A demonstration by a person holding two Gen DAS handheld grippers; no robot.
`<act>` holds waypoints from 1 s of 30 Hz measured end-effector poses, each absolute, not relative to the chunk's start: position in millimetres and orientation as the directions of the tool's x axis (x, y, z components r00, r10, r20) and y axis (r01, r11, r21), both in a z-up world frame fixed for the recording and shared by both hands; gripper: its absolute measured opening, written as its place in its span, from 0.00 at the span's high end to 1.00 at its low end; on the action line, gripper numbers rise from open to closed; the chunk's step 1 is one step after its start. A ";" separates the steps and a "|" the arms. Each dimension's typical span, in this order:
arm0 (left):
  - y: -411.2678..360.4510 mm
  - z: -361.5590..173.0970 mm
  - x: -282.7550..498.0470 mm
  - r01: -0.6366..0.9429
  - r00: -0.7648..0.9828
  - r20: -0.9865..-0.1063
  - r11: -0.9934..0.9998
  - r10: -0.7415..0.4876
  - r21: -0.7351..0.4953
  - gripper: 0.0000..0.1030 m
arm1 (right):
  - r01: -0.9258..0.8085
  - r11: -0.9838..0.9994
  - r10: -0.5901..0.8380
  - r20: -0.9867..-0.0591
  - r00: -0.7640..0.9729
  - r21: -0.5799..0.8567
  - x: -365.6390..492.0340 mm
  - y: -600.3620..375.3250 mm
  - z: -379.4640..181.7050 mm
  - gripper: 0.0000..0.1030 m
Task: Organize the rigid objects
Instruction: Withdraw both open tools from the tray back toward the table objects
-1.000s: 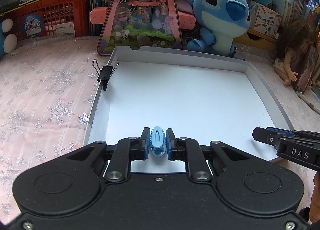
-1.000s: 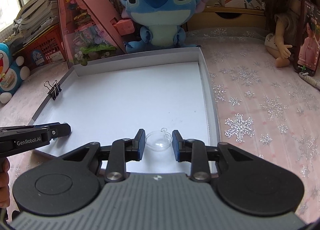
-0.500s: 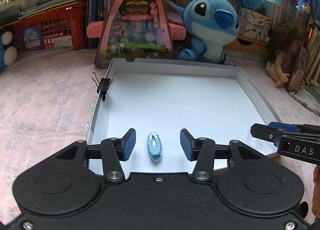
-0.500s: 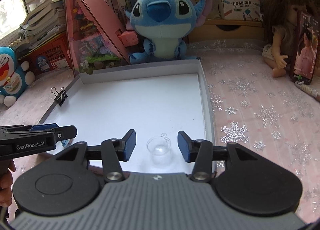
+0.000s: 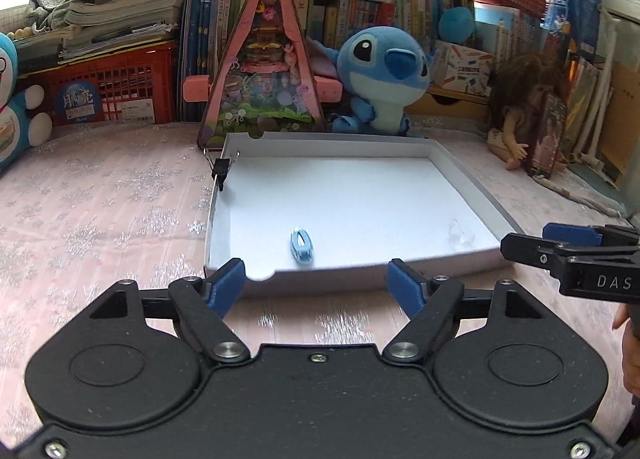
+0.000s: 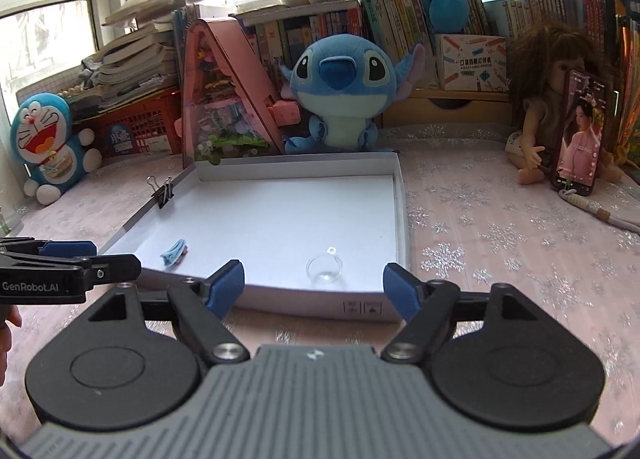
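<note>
A shallow white box lid (image 5: 472,187) (image 6: 401,219) lies on the pink snowflake cloth. A small blue clip (image 5: 302,245) (image 6: 174,252) lies inside near its front left. A clear plastic cup (image 6: 325,269) (image 5: 459,236) lies inside near its front right. My left gripper (image 5: 316,285) is open and empty, just in front of the lid's near edge. My right gripper (image 6: 314,285) is open and empty, also in front of the near edge. Each gripper shows at the side of the other's view.
A black binder clip (image 5: 222,171) (image 6: 162,193) grips the lid's left wall. Behind the lid stand a pink triangular toy house (image 5: 266,71), a blue plush (image 6: 340,87), a red crate (image 5: 108,91) and books. A doll (image 6: 548,111) and a phone (image 6: 578,135) stand at the right.
Both grippers opened, let go of the blue clip and the clear cup inside the lid, then drew back and up away from it.
</note>
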State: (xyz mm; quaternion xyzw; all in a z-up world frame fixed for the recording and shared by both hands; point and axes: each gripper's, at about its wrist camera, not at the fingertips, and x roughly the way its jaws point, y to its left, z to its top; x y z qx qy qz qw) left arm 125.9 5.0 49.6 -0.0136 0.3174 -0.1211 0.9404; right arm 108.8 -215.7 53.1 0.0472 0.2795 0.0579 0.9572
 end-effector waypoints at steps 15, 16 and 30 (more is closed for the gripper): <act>13.2 20.8 39.0 0.240 0.792 -0.563 0.969 -0.234 -0.065 0.21 | -0.070 0.996 0.085 -0.432 0.898 0.051 27.6 -200.6 28.3 0.11; 14.9 18.9 35.7 0.234 0.794 -0.563 0.970 -0.229 -0.064 0.21 | -0.071 0.997 0.083 -0.427 0.900 0.043 24.0 -199.3 26.8 0.10; 34.3 -1.7 -2.0 0.177 0.798 -0.569 0.980 -0.199 -0.094 0.18 | -0.067 0.998 0.068 -0.373 0.926 0.016 -14.1 -189.2 2.9 0.03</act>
